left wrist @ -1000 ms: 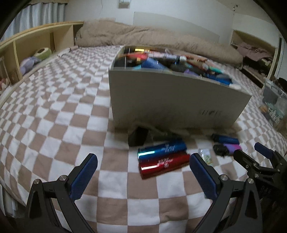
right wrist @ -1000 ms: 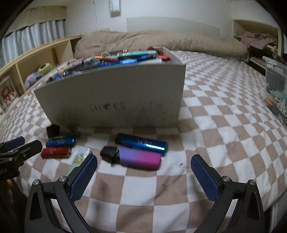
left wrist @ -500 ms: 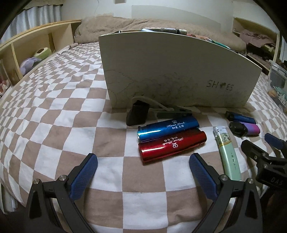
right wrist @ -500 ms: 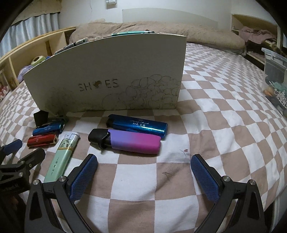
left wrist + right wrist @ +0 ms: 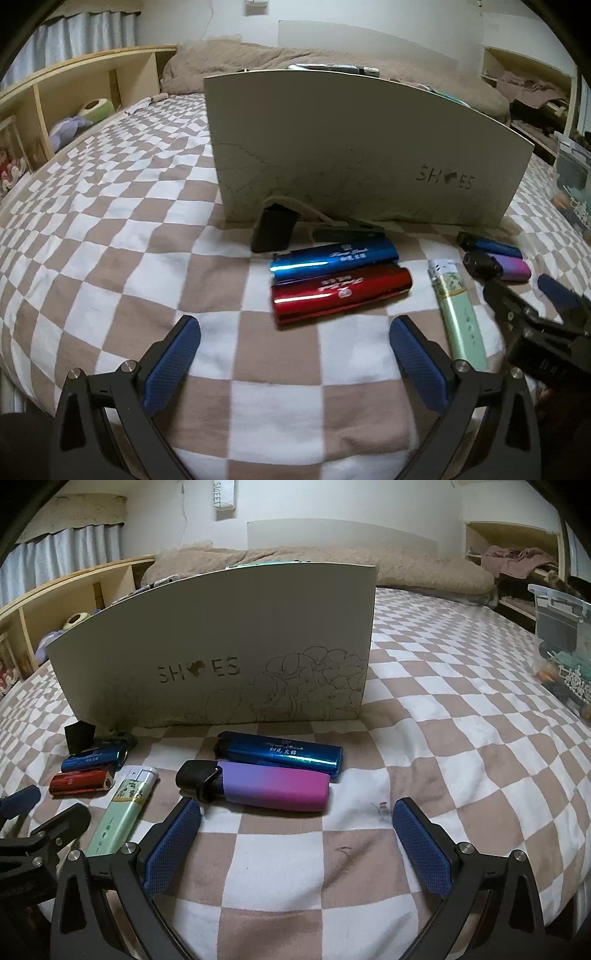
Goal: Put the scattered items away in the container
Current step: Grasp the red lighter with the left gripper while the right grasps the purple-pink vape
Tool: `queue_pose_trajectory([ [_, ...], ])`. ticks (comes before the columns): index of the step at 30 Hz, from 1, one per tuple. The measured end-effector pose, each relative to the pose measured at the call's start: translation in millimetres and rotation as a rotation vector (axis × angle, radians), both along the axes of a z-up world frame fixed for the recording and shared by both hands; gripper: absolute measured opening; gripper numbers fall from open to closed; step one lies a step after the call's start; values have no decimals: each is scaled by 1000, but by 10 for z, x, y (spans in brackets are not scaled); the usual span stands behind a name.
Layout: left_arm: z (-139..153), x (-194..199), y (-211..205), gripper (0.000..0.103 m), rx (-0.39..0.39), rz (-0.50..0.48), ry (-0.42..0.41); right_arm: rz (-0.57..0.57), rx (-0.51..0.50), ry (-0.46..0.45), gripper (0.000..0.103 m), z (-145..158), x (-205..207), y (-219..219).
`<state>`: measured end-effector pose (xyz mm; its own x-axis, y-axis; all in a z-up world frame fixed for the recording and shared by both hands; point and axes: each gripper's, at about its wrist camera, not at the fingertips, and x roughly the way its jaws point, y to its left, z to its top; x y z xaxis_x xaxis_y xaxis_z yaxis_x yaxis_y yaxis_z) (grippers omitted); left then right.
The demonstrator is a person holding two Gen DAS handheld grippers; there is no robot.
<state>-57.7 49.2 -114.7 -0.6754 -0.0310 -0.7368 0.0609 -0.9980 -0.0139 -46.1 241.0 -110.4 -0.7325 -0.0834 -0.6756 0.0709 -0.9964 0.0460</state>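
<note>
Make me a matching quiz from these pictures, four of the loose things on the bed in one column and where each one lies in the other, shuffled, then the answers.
Things
1. red lighter
2. pale green lighter
3. purple-pink device
4. small black block

Places
A. against the foot of the shoe box
B. just ahead of the right hand-held gripper
C. between the two clusters, white cap toward the box
D. side by side with a shiny blue lighter, on its near side

Pairs: 1-D, 2-C, 3-B, 4-A
</note>
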Motion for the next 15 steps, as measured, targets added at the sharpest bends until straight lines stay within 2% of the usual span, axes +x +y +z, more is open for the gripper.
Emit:
queue_pose_trajectory([
  [9,14,-207,134,103,38,26,-15,1,-48,-6,103,-17,12,163],
  [15,-2,-325,155,103,32,23,-9,3,-42,-4,103,-21,64,202],
])
